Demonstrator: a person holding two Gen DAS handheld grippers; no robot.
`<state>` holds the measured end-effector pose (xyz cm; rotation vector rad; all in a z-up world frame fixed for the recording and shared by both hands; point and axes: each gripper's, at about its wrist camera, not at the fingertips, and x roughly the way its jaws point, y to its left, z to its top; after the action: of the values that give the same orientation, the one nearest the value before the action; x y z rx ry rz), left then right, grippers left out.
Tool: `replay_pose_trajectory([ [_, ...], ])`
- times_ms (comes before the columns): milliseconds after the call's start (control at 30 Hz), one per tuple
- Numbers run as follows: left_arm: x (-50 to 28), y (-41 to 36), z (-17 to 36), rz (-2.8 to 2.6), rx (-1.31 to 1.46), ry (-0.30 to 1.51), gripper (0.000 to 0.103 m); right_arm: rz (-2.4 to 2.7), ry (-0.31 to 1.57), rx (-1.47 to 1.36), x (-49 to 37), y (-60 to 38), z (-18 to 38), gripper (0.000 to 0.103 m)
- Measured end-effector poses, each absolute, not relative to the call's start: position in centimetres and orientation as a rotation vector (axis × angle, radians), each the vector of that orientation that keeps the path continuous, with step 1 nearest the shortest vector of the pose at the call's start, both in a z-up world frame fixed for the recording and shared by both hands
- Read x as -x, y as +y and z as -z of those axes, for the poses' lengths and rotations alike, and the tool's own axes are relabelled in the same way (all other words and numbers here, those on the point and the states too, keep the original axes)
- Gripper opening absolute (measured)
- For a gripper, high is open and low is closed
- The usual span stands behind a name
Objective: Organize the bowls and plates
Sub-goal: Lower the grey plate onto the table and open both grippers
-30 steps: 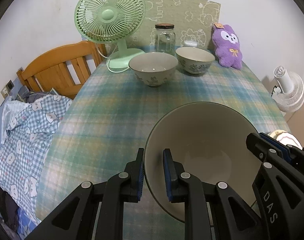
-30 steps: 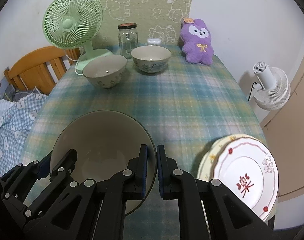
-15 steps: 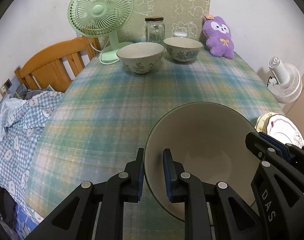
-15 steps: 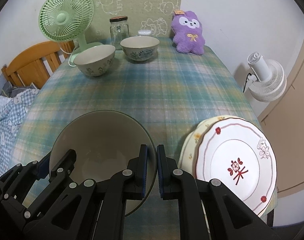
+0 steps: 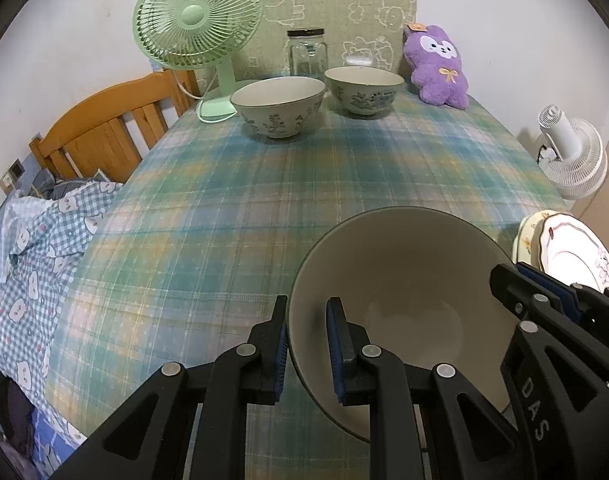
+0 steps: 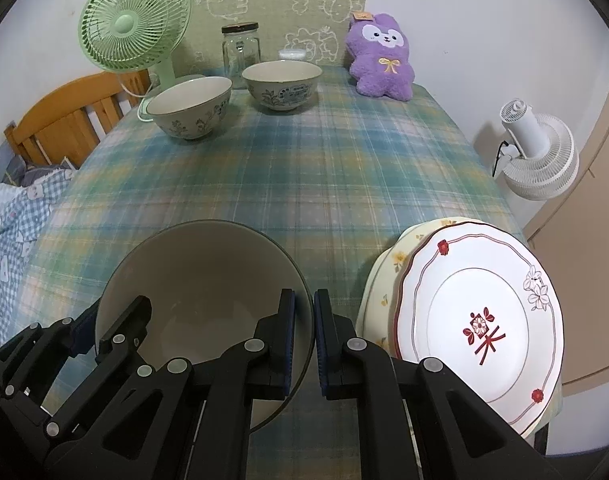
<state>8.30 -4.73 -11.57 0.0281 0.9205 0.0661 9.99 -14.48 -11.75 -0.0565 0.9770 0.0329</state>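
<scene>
Gripping the large bowl (image 6: 200, 292) by opposite rims, left gripper (image 5: 306, 350) and right gripper (image 6: 303, 342) fingers clamped on it, near the surface's front edge. Plates (image 6: 480, 320) stacked at the front-right corner; two patterned bowls (image 6: 190, 106) awaiting nesting near the back edge.

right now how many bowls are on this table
3: a large plain bowl near the front, gripped on both rims, and two patterned bowls at the back, one by the green fan, one beside it.
</scene>
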Motion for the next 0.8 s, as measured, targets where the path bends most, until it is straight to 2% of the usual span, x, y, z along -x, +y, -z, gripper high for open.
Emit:
replay_pose_trajectory([
  [100, -8.3, -4.9, 11.4, -0.054, -0.035, 0.931, 0.026, -0.041, 0.992, 0.065, -10.3, -14.5, 11.8, 0.014],
  [167, -8.4, -4.9, 11.3, -0.063, -0.041, 0.934, 0.036, -0.046, 1.003, 0.077, -10.5, -14.4, 11.8, 0.015],
  [267, -8.6, -4.8, 11.5, -0.061, -0.024, 0.96, 0.043, -0.059, 1.025, 0.091, -10.8, -14.2, 11.9, 0.018],
  [333, -8.6, -4.8, 11.5, -0.055, -0.02, 0.972, 0.054, -0.078, 1.041, 0.091, -11.1, -14.2, 12.0, 0.023],
  [367, -8.6, -4.8, 11.4, -0.053, -0.02, 0.97, 0.06, -0.078, 1.039, 0.092, -11.1, -14.3, 11.9, 0.033],
  [400, -8.6, -4.8, 11.2, -0.054, -0.022, 0.967, 0.064, -0.08, 1.036, 0.091, -11.0, -14.4, 11.8, 0.047],
  [500, -8.7, -4.6, 10.8, -0.066, -0.014, 0.959, 0.069, -0.072, 1.008, 0.079, -10.8, -14.8, 11.1, 0.06],
  [800, -8.6, -4.5, 8.4, -0.075, 0.015, 0.931, 0.076, -0.08, 0.986, 0.059, -10.8, -15.8, 8.5, 0.065],
])
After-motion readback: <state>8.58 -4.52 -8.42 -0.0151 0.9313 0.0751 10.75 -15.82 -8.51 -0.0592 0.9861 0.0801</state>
